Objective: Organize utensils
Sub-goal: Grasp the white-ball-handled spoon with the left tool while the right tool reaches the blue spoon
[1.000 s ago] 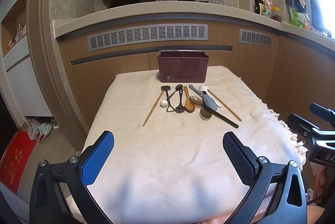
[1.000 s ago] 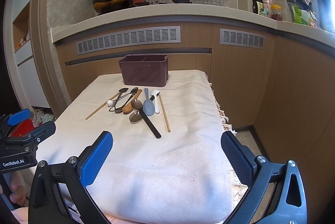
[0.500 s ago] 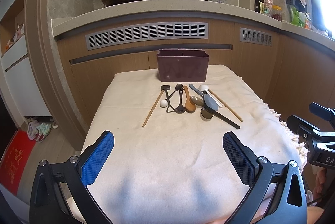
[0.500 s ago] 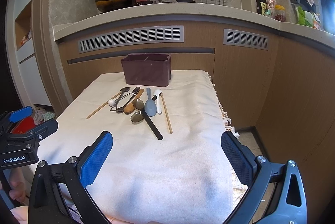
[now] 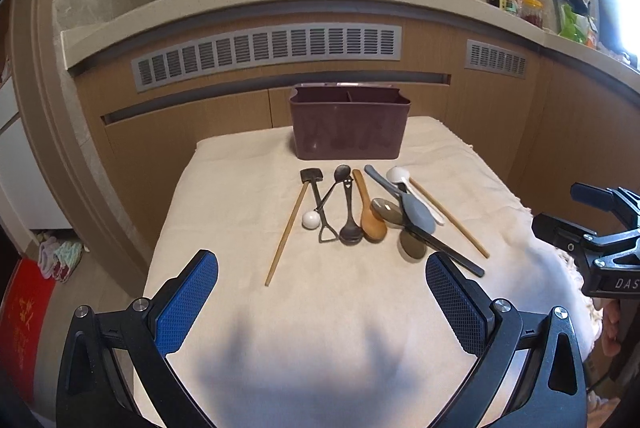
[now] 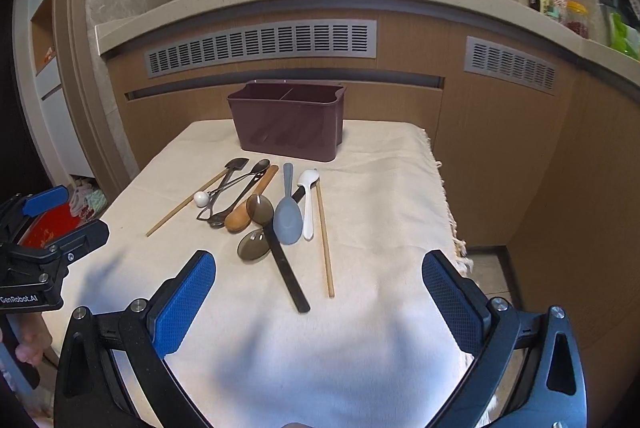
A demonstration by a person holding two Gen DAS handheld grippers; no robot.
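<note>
Now closer: both grippers, left gripper (image 5: 320, 300) and right gripper (image 6: 318, 298), spread wide, empty; utensils (image 5: 372, 216) untouched near the caddy (image 5: 348, 126).

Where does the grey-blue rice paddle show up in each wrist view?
Left wrist view: the grey-blue rice paddle lies right of centre, its head toward the camera, crossing the black-handled ladle.
Right wrist view: the paddle sits near centre, between the ladle and the white spoon.
Shared landmark: the maroon utensil caddy stands behind the row in both.
</note>
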